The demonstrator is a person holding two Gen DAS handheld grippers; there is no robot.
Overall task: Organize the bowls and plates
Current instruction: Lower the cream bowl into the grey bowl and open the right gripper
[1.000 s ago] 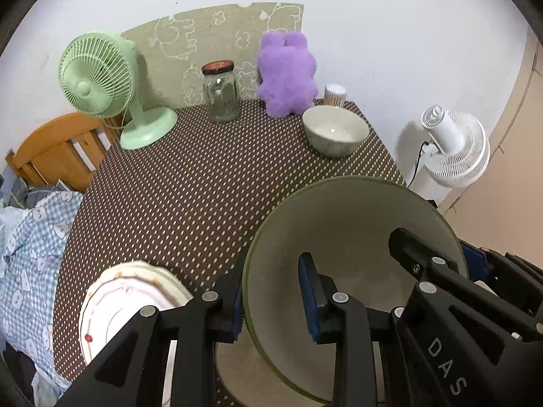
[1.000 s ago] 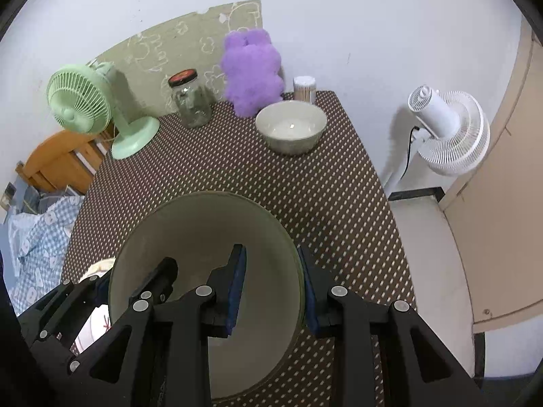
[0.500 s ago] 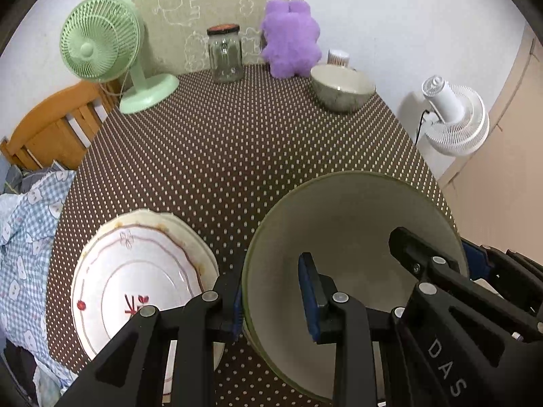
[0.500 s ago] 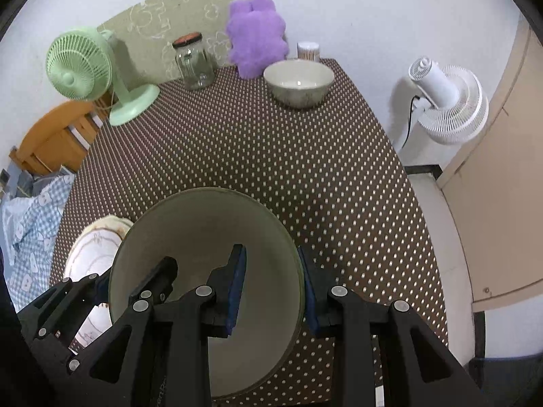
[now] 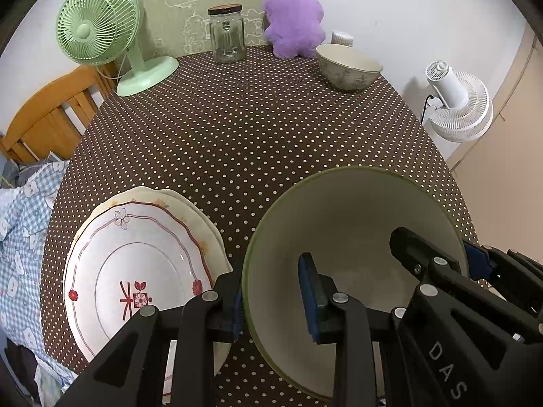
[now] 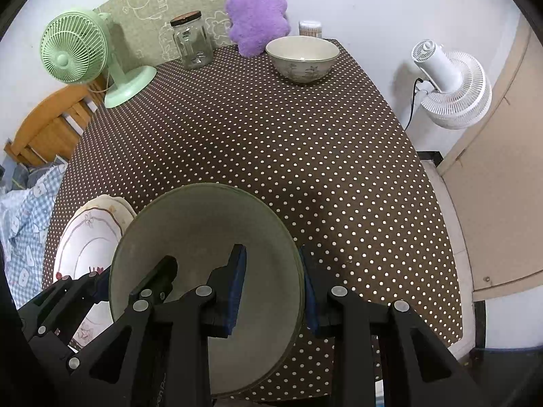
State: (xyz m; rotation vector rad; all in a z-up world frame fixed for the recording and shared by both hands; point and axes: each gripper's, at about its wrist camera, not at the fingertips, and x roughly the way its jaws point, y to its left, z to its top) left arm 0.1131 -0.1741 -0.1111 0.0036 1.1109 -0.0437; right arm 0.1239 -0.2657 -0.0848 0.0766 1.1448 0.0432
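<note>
- Both views now take in more of the near end of the desk (image 5: pixel 258 142) than a second ago: the stacked plates (image 5: pixel 135 271) have come fully into sight, and the far things sit higher in the left wrist view.
- Large green-rimmed bowl (image 5: pixel 349 237) is held above the desk's near edge, towards its near right corner, with the plates just beside it on the left.
- Its mouth is tilted, opening up and back towards the cameras; being round, it shows no long axis.
- Left tongs (image 5: pixel 271 296) pinch the bowl's left rim, one blue pad outside the wall and one inside.
- Right tongs (image 6: pixel 271 288) pinch the opposite, right rim the same way, one pad inside and one outside.
- In the left wrist view the right tongs reach in over the bowl's right side; in the right wrist view the left tongs show at its left side.
- Plates lie stacked flat at the near left corner of the desk; the top one is white with a red line border and a small red motif.
- Smaller patterned bowl (image 6: pixel 302 59) stands upright near the far right corner, well apart from the held bowl.
- Along the far edge stand a purple plush toy (image 6: pixel 258 17), a glass jar (image 6: pixel 191 42) with a dark lid and, at the far left corner, a green fan (image 6: pixel 81 54).
- White fan (image 6: pixel 451 84) stands on the floor beyond the desk's right edge.
- Blue checked cloth (image 5: pixel 23 224) and a wooden chair (image 5: pixel 51 112) lie off the left edge.
</note>
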